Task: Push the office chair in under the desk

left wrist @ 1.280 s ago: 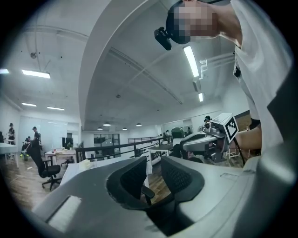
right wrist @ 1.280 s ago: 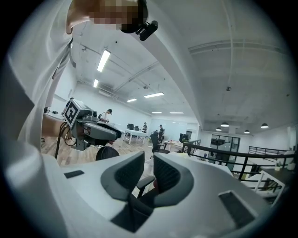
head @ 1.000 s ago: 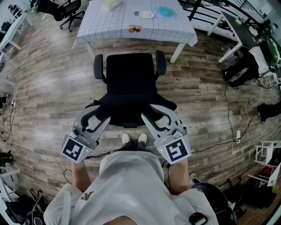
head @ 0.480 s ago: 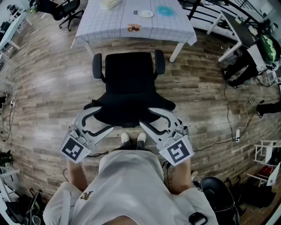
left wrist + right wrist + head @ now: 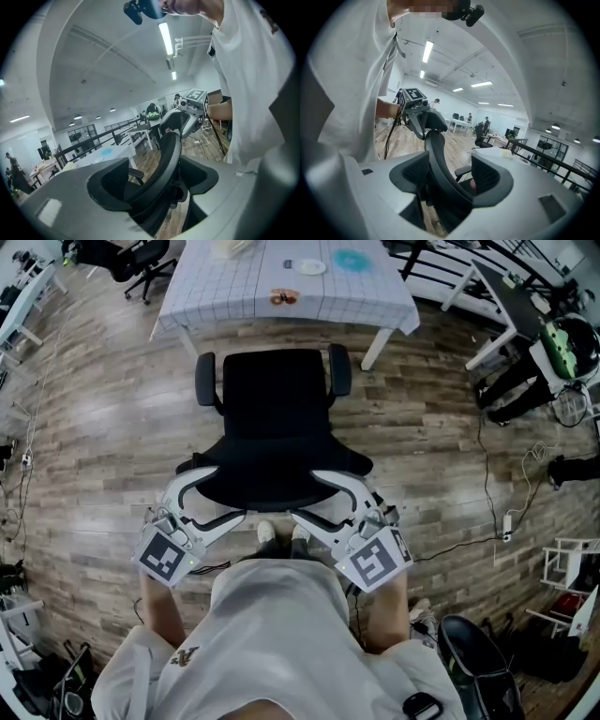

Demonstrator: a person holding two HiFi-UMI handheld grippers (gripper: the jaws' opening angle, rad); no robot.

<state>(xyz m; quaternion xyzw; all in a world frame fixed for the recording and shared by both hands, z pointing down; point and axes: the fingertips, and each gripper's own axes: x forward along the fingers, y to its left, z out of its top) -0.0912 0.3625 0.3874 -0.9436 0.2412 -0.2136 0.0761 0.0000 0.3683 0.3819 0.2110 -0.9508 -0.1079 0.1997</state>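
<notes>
A black office chair (image 5: 277, 395) stands in front of the white checked desk (image 5: 216, 292), its seat facing the desk and its backrest (image 5: 272, 479) nearest me. My left gripper (image 5: 214, 495) straddles the backrest's left end and my right gripper (image 5: 314, 495) its right end. Both pairs of jaws are opening. In the left gripper view the backrest edge (image 5: 166, 164) runs between the spread jaws of the left gripper (image 5: 157, 180) with gaps showing. The right gripper (image 5: 450, 176) likewise has the backrest (image 5: 440, 168) between its jaws, not pinched.
A plate (image 5: 314, 268) and a blue item (image 5: 354, 261) lie on the desk. Another black chair (image 5: 141, 263) stands at the far left. White tables, black bags (image 5: 511, 390) and floor cables (image 5: 506, 521) are to the right. My feet (image 5: 279, 535) are just behind the chair.
Both grippers' jaws have spread wider around the backrest. The chair sits slightly nearer the desk than a second ago.
</notes>
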